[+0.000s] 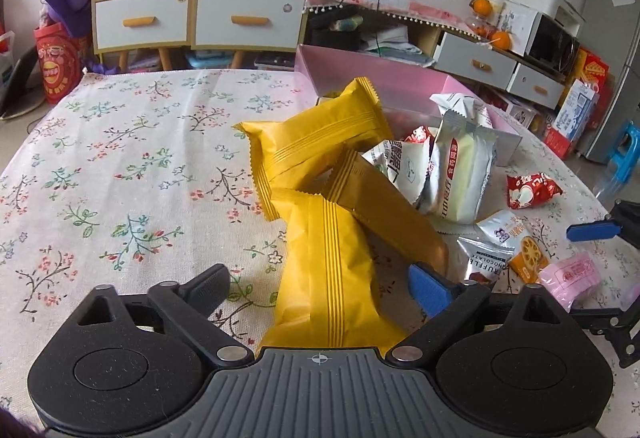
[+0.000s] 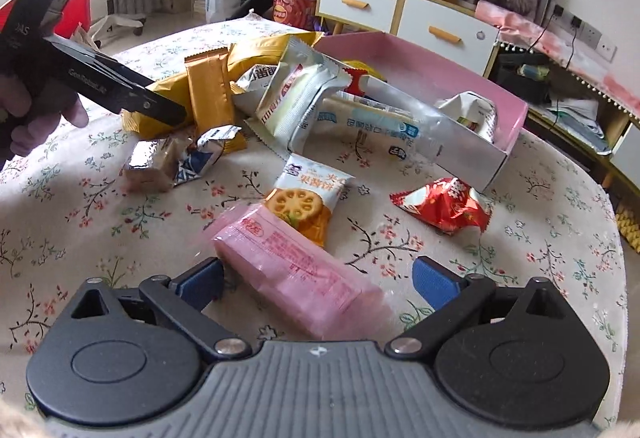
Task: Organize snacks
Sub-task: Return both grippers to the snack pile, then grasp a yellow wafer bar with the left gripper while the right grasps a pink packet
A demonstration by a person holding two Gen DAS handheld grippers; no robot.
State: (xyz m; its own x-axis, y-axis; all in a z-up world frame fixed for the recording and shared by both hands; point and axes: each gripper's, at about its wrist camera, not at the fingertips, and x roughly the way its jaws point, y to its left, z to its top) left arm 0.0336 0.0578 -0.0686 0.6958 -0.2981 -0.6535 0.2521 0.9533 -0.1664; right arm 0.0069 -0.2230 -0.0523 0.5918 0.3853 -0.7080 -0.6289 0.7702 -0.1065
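In the left wrist view my left gripper [image 1: 320, 286] stands open over a yellow snack packet [image 1: 332, 270] that lies lengthwise between its jaws; neither pad presses on it. Two more yellow packets [image 1: 316, 134] lean behind it, beside white packets [image 1: 460, 174] in front of a pink box [image 1: 400, 86]. In the right wrist view my right gripper [image 2: 320, 278] is open around a pink packet [image 2: 296, 270] lying at an angle on the cloth. The left pad is close to the packet's corner and the right pad is well clear. A lotus-biscuit packet [image 2: 304, 202] lies just beyond it.
A floral-clothed table [image 1: 120, 178] carries it all. A red packet [image 2: 444, 206] lies to the right near the table's rounded edge, and small foil sweets [image 2: 176, 158] to the left. A hand holding the left gripper [image 2: 120, 86] reaches in from the upper left. Cabinets stand behind.
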